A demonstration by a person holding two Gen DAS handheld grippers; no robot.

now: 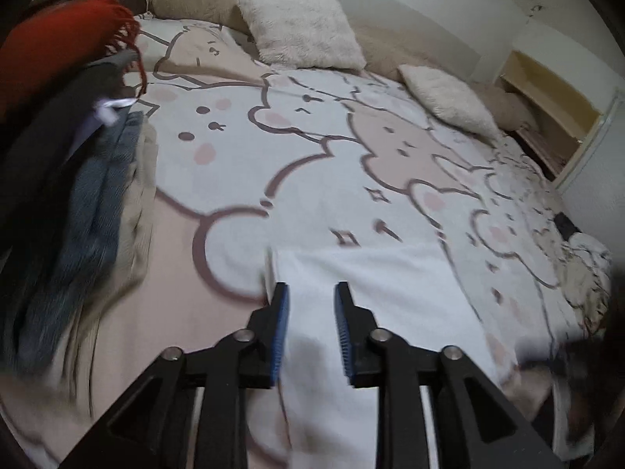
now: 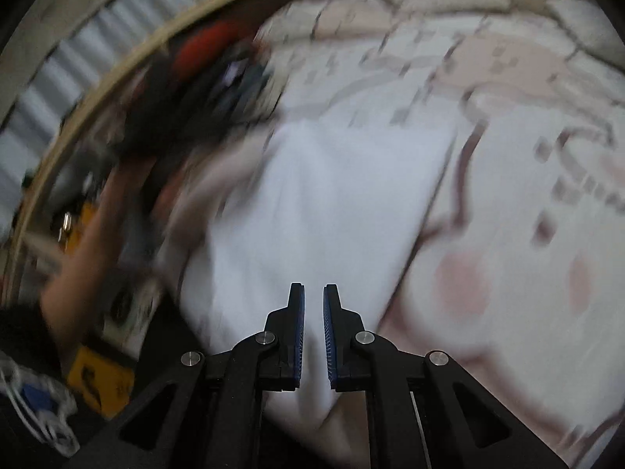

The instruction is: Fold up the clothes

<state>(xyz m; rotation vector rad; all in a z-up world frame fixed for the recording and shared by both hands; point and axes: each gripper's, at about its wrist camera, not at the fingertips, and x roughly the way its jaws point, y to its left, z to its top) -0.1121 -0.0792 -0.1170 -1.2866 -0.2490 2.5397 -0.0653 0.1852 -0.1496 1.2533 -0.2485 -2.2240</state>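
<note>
A white garment (image 1: 371, 293) lies flat on the cartoon-bear bedspread (image 1: 304, 148), with its near part under my left gripper (image 1: 311, 293). That gripper is open; white cloth shows in the gap and the blue pads stand clear of it. The right wrist view is blurred. It shows the same white garment (image 2: 332, 195) as a folded panel with a straight right edge. My right gripper (image 2: 313, 287) hovers over its near end, its jaws almost together and white cloth filling the thin slit between them.
A pile of clothes (image 1: 90, 179) in red, dark, blue and beige sits along the bed's left side. Fluffy pillows (image 1: 304, 27) line the headboard, with a bedside shelf (image 1: 547, 93) at the far right. A person's forearm (image 2: 86, 234) reaches in at the left, over floor clutter.
</note>
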